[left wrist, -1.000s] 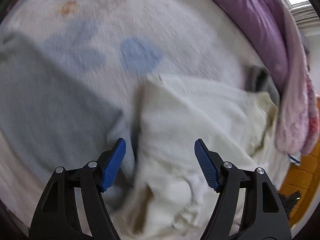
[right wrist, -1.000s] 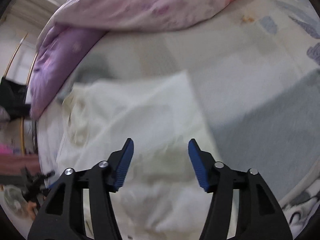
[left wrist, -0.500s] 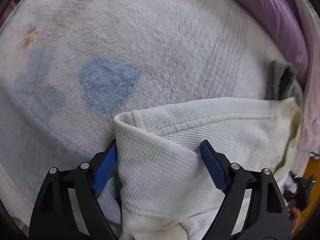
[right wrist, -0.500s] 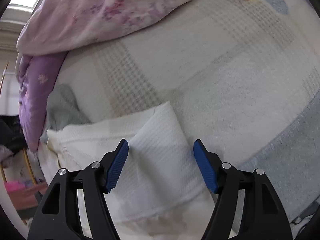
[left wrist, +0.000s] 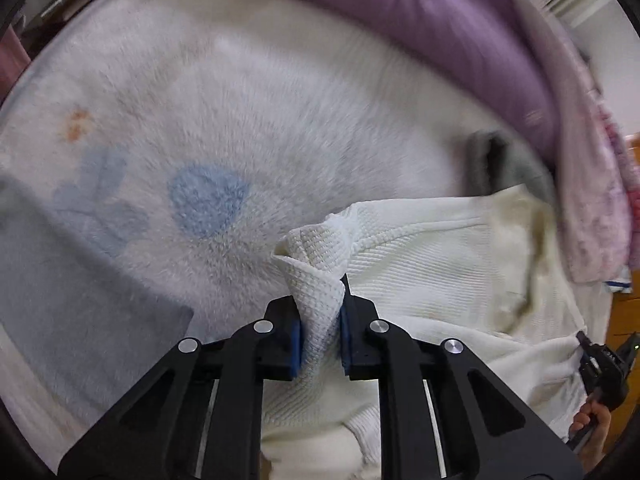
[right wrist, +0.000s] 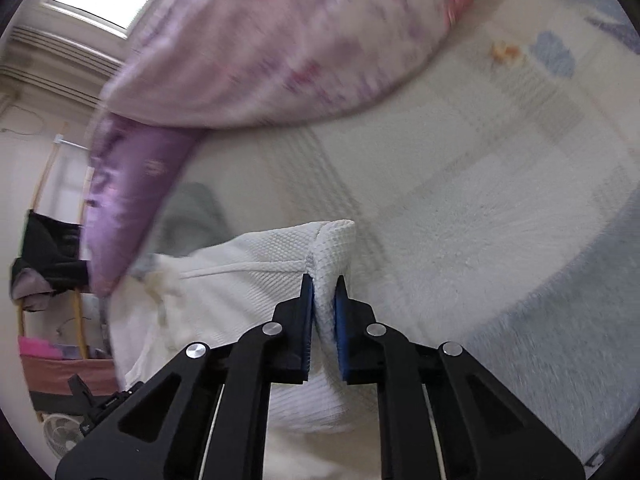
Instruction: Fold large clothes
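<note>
A cream-white waffle-knit garment (left wrist: pixel 432 264) lies on the bed, its corner pulled up into a bunched fold. My left gripper (left wrist: pixel 320 312) has its jaws closing on that corner, and the blue pads press the cloth between them. In the right wrist view the same garment (right wrist: pixel 256 280) shows another folded corner, pinched between the closing jaws of my right gripper (right wrist: pixel 323 304). Both corners stand slightly lifted off the blanket.
The bed carries a fluffy white blanket (left wrist: pixel 280 100) with a blue heart (left wrist: pixel 206 200) and a grey-blue panel (left wrist: pixel 72 288). A purple quilt (left wrist: pixel 460 40) and a pink floral quilt (right wrist: pixel 280 40) are heaped along the far side. A grey garment (left wrist: pixel 492 160) lies beside the white one.
Both grippers stood open over the garment, came down astride its corners, and have now closed on them. The left corner is bunched and raised.
</note>
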